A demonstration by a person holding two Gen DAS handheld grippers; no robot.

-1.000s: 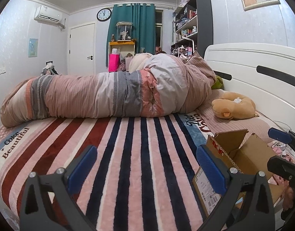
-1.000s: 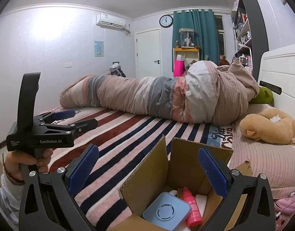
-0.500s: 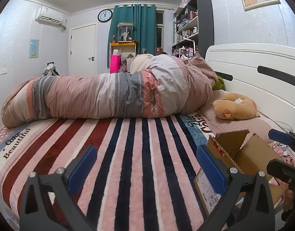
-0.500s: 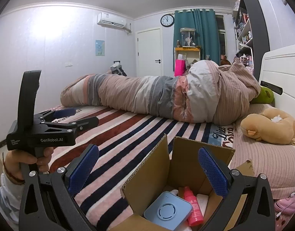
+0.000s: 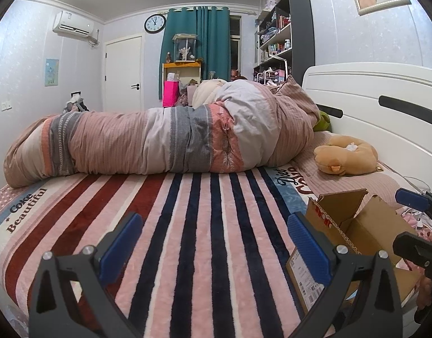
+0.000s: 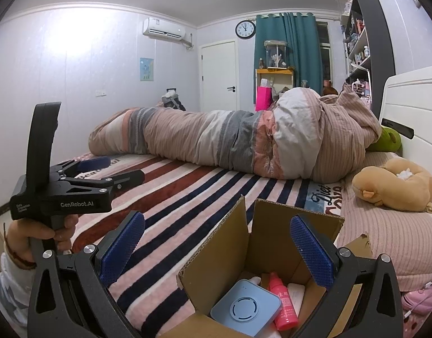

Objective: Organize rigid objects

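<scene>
Hovering spread right claw (image 6: 217, 249) over cardboard box (image 6: 275, 242), left claw (image 5: 214, 245) spread above striped blanket (image 5: 187, 211)

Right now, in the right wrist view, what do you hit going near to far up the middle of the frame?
Blue square device and pink bottle inside the cardboard box → striped blanket → rolled duvet → yellow cabinet against the teal curtain.
</scene>
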